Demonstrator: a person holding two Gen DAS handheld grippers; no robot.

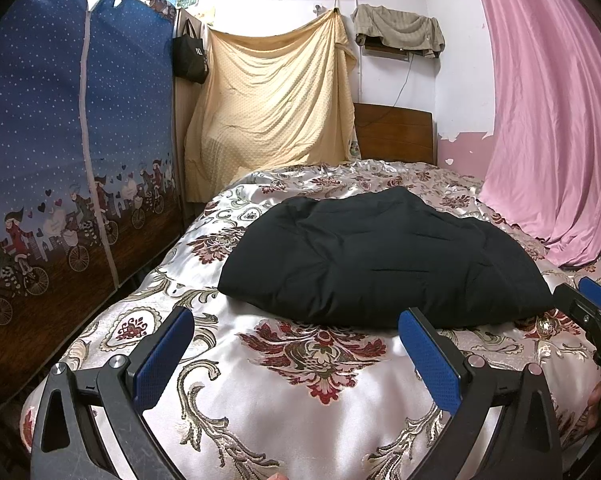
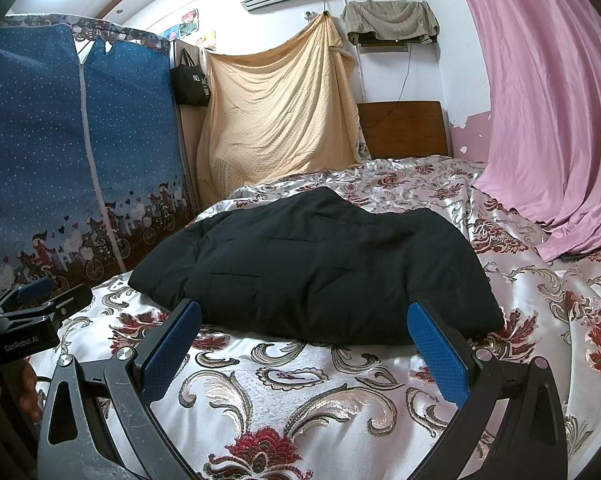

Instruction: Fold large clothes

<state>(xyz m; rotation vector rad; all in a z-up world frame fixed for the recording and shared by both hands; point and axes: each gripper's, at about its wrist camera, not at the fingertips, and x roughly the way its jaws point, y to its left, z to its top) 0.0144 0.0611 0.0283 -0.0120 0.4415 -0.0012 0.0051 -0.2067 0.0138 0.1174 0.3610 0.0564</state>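
"GenRobot.AI" on left gripper (image 2: 40, 294) body.

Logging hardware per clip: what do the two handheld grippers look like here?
Both match: the left gripper and right gripper have black, scuffed frames with silver pivot screws and two flat fingers faced with blue dimpled pads. The left one's body carries white "GenRobot.AI" lettering. No cables or sleeves show.

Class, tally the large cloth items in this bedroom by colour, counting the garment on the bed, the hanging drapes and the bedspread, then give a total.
Black: 1, padded garment
Pink: 1, curtain
Yellow: 1, hanging sheet
Floral silver: 1, bedspread
Total: 4
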